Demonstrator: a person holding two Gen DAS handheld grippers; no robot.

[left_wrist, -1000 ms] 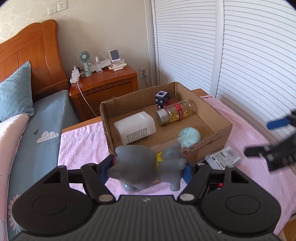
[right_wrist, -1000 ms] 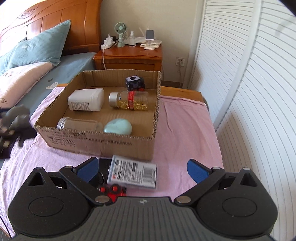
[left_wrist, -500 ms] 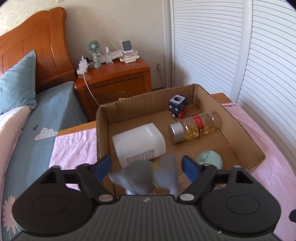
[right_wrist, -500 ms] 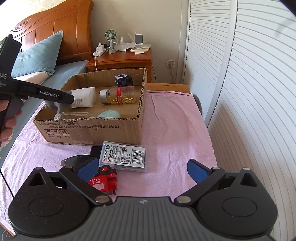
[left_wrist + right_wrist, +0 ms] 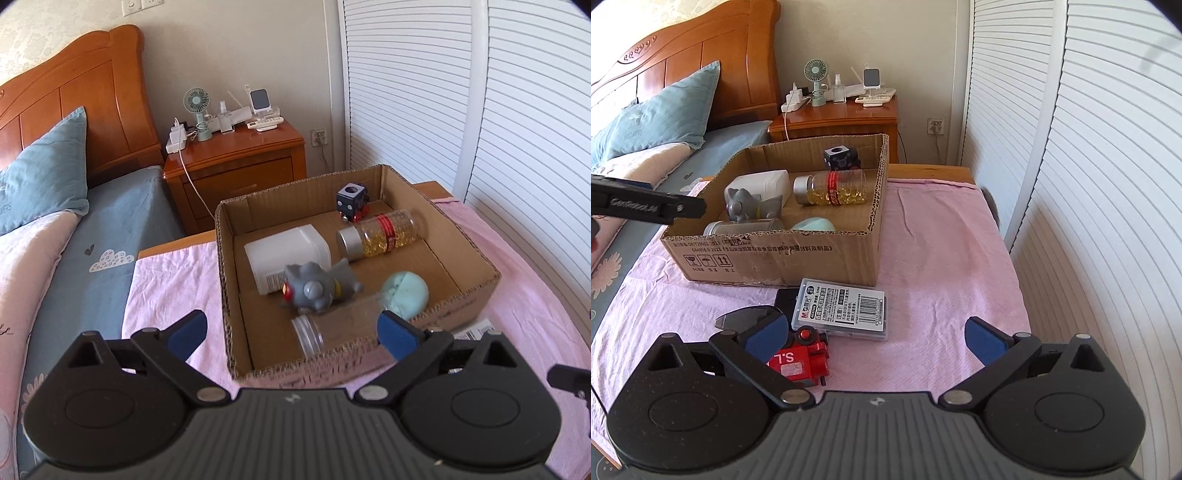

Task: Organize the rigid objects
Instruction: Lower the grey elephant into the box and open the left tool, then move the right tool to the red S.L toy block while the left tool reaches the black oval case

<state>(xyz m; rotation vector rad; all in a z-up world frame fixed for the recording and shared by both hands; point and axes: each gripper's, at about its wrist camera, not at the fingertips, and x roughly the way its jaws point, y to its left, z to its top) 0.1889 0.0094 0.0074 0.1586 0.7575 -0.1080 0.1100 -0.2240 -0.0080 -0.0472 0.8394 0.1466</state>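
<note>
The left gripper [image 5: 290, 328] has its jaws opening, empty, over the cardboard box [image 5: 461, 236]; the grey toy figure [image 5: 316, 286] lies inside, near the box's front wall. The right gripper [image 5: 875, 338] has its jaws spread, empty.

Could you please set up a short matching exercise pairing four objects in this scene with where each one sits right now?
Things:
1. grey toy
2. capsule bottle
3. red toy train
4. small fan

Places:
A. on the wooden nightstand
B. on the pink cloth, outside the cardboard box
C. in the box, resting against the white bottle
D. in the box, lying beside the dark cube

Pairs: 1-C, 2-D, 3-B, 4-A
</note>
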